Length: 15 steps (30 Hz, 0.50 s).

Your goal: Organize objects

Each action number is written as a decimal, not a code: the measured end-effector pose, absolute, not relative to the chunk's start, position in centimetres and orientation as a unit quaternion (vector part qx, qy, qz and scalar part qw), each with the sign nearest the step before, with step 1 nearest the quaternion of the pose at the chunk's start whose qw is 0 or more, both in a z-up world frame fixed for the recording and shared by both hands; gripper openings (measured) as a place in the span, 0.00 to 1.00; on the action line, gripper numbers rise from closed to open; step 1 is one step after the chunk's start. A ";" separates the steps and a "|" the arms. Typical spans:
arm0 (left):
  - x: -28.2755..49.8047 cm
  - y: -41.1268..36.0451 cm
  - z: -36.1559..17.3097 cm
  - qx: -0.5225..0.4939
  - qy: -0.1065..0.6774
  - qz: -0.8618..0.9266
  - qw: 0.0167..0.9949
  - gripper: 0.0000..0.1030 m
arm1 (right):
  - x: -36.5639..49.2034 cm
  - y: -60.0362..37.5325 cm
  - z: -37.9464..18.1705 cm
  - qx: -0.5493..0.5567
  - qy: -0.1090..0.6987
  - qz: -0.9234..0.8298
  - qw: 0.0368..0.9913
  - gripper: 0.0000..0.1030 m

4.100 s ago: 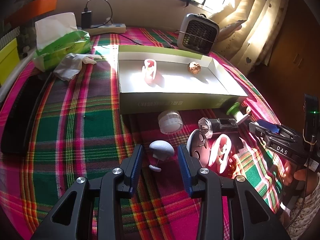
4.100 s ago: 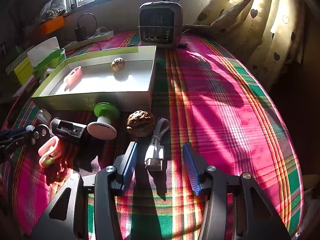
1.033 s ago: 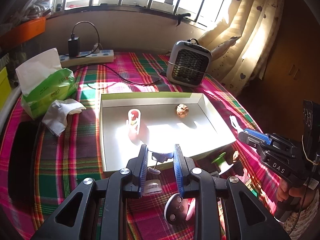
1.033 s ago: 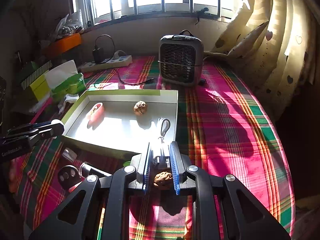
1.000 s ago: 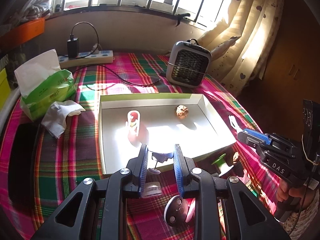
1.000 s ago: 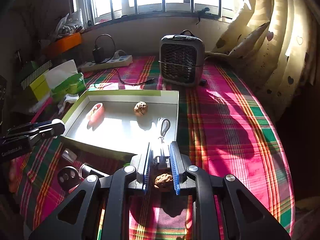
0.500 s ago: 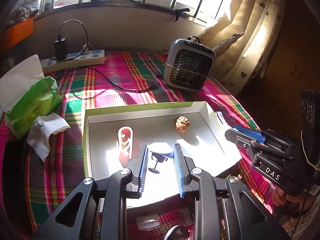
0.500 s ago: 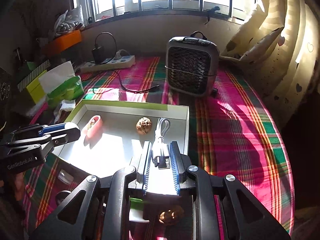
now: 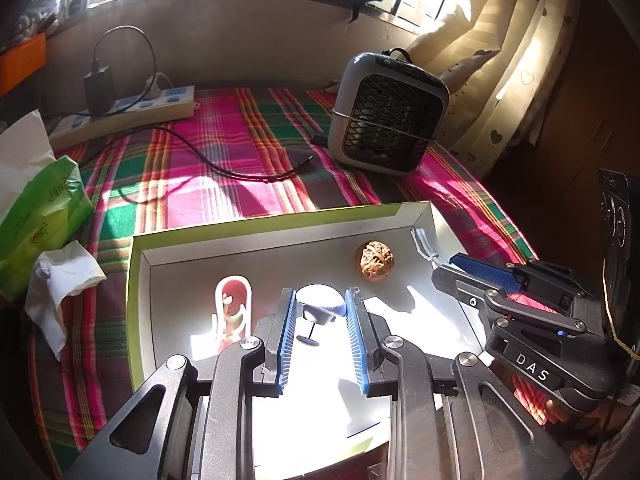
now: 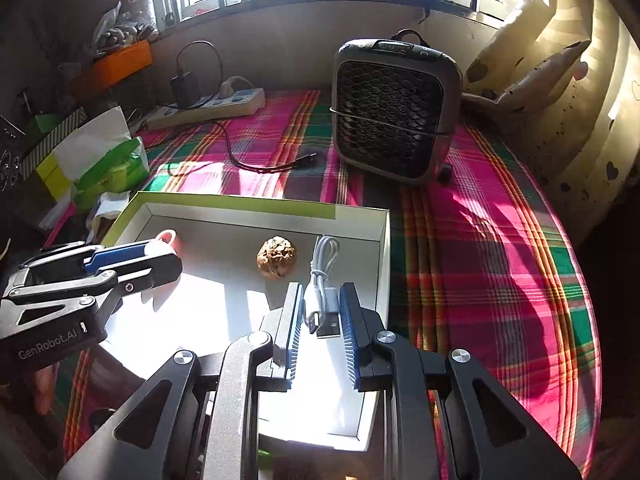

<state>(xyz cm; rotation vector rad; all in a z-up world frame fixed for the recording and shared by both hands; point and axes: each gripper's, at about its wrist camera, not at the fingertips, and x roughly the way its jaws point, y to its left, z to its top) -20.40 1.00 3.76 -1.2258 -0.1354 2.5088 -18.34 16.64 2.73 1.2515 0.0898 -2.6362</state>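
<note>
Both grippers have carried their loads from the near edge of the desk (image 10: pixel 500 240), where the loose items lay, to a spot above the open box (image 9: pixel 138 280). The left gripper (image 9: pixel 320 304) has its jaws narrowed on a small grey mushroom-shaped piece (image 9: pixel 320 298), held over the middle of the box floor beside the pink clip (image 9: pixel 233 312). The right gripper (image 10: pixel 320 312) has its jaws clamped on a bundled white USB cable (image 10: pixel 322 280), hanging just inside the box's right wall, near the walnut (image 10: pixel 277 258) already lying there. With both loads above the box, the carrying looks done; what remains, judging by this, is lowering and letting go. More items seem left outside the box's near edge, though they are barely visible.
</note>
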 end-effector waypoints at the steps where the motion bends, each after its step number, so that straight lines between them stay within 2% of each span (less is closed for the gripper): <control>1: -20.7 1.1 3.6 -0.435 -0.048 0.883 0.172 0.22 | -18.6 16.7 2.5 0.429 0.031 -0.896 0.110 0.19; 15: -22.5 2.1 2.4 -0.451 -0.038 0.874 0.175 0.22 | -20.1 16.0 1.3 0.442 0.045 -0.889 0.109 0.19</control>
